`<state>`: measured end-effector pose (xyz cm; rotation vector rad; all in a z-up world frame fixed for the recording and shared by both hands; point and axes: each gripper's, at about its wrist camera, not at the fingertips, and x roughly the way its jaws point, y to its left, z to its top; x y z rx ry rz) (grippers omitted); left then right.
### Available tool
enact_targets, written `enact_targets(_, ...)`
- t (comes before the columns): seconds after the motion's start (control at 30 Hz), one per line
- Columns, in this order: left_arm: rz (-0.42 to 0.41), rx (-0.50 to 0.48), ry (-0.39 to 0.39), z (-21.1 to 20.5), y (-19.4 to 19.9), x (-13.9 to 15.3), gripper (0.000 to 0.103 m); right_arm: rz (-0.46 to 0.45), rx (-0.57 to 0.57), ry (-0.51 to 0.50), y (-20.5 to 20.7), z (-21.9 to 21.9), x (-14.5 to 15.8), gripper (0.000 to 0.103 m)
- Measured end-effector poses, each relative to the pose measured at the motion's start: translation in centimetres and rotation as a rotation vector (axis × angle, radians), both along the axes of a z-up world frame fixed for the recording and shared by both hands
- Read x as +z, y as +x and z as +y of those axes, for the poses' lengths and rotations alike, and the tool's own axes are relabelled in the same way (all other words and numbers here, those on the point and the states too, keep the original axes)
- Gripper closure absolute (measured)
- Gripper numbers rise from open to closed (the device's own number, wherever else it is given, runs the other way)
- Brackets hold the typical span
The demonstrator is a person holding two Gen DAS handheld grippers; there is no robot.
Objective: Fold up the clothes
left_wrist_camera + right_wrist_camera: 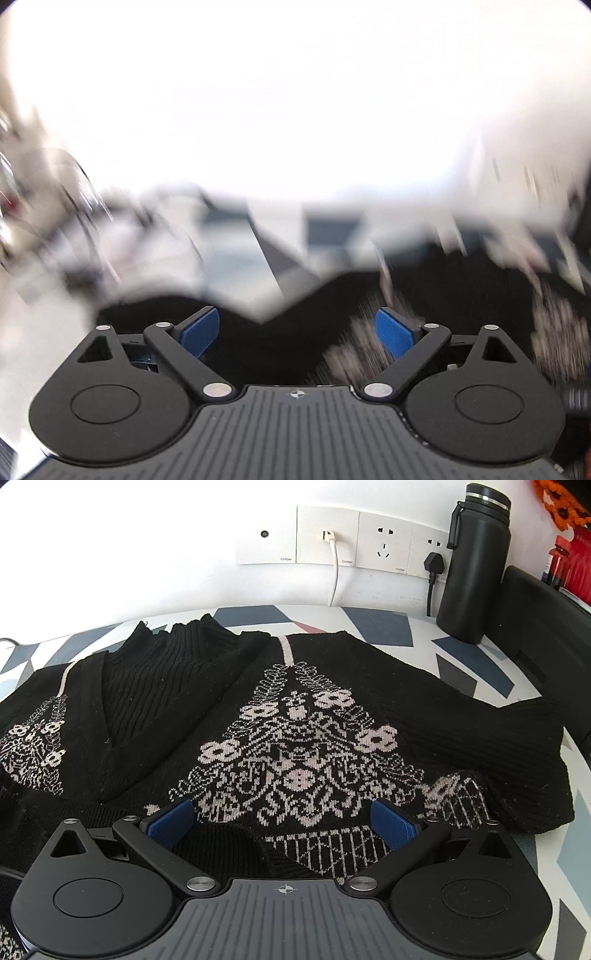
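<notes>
A black sweater [295, 716] with a pale knitted pattern lies spread on the bench [369, 622], directly ahead of the right gripper [282, 821] and running in between its jaws — which stand wide apart, holding nothing. Beyond them, to the right, a black bottle [474, 561] stands upright by the wall sockets [343, 537]. The left gripper [297, 334] is likewise spread open and empty; its view is blurred, the sweater [332, 295] dark just ahead.

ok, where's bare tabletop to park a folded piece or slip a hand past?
Free: the patterned tablecloth strip between the sweater collar and the wall sockets, and the near-right corner beside the folded sleeve. Crowded: far right, with the black bottle and a dark box. Left wrist view is too blurred.
</notes>
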<state>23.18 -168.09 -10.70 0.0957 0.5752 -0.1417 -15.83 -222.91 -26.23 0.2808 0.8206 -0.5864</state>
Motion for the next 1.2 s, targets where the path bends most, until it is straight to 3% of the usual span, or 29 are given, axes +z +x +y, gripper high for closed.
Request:
enact_targets(0.07,-0.016,0.096,0.022,1.5,1.9,1.1,0.007,0.017,-0.016,0.014,0.3,-0.1,0.2,0.001)
enact_targets(0.17,0.072,0.261,-0.001,4.2,5.0,-0.1,0.008,0.067,-0.055,0.077,1.2,-0.4,0.8,0.001)
enact_targets(0.23,0.124,0.322,-0.01,5.6,6.0,-1.3,0.009,0.05,-0.038,0.174,1.6,-0.7,1.5,0.001)
enact_targets(0.5,0.195,0.405,-0.002,8.8,7.3,-3.7,0.009,-0.037,-0.031,0.547,2.6,-1.8,4.1,0.001)
enact_targets(0.6,0.22,0.424,0.028,9.5,7.8,-4.7,0.009,-0.064,-0.106,0.598,2.3,-3.3,3.7,0.001)
enact_targets(0.67,0.23,0.408,0.034,9.6,8.1,-5.2,0.011,-0.033,-0.164,0.55,2.0,-4.0,3.2,0.001)
enact_targets(0.7,0.236,0.401,0.034,9.6,8.2,-5.5,0.015,-0.014,-0.185,0.507,1.9,-4.2,3.0,0.001)
enact_targets(0.73,0.243,0.396,0.033,9.6,8.2,-5.8,0.029,0.004,-0.199,0.451,1.8,-4.2,2.8,0.001)
enact_targets(0.77,0.256,0.39,0.026,9.5,8.3,-6.0,0.052,0.02,-0.208,0.402,1.7,-4.2,2.6,0.001)
enact_targets(0.8,0.273,0.384,0.014,9.4,8.4,-6.1,0.066,0.031,-0.213,0.378,1.6,-4.3,2.4,0.001)
enact_targets(0.83,0.283,0.381,0.0,9.3,8.3,-6.2,0.092,0.038,-0.217,0.368,1.5,-4.4,2.2,0.001)
enact_targets(0.87,0.277,0.378,-0.011,9.1,8.2,-6.1,0.096,0.04,-0.218,0.364,1.4,-4.4,2.1,0.001)
enact_targets(0.97,0.169,0.306,0.03,6.7,7.3,-4.8,0.097,0.031,-0.209,0.361,1.2,-4.2,2.3,0.001)
enact_targets(1.1,0.048,0.037,0.03,1.6,5.4,-3.1,0.097,0.036,-0.205,0.355,1.1,-4.2,2.4,0.001)
enact_targets(1.2,0.128,-0.232,-0.103,-2.1,4.1,-3.8,0.096,0.033,-0.217,0.353,0.7,-5.2,2.2,0.001)
